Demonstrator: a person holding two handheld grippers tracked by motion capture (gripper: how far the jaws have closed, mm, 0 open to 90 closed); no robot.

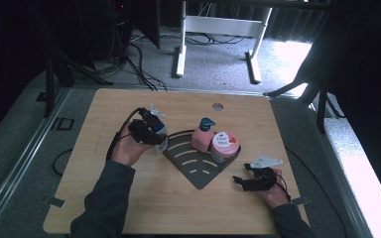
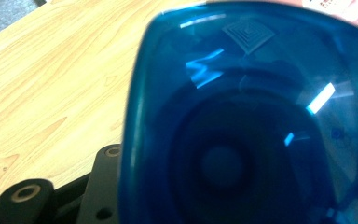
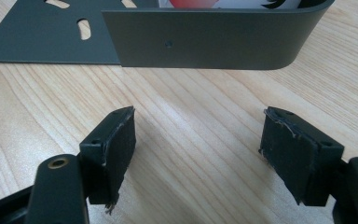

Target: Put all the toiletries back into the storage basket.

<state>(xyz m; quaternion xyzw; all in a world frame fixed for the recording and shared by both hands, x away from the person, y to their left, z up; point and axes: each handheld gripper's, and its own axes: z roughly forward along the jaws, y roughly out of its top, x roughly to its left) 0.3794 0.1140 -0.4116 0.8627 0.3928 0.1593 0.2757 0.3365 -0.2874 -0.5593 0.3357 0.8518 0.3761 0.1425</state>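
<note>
Blue bottle [image 2: 247, 121] pressed close against the lens, apparently clamped in left tool [image 1: 151, 133] at the tray's [image 1: 198, 177] left edge, not yet set inside. Judged roughly two-thirds through: pink pump bottle [image 1: 202, 136] and pink-lidded jar [image 1: 224, 145] already standing in the tray, touching; blue bottle left to place. Right tool [image 3: 198, 154] spread apart, empty, resting low over the desk [image 1: 129, 208] just beside the tray's right wall.

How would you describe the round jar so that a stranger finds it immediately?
On the wooden table lies a dark slotted corner tray. Two things stand at its far side: the jar is to the right of the pink pump bottle. It is low and round, with a white and red lid.
</note>
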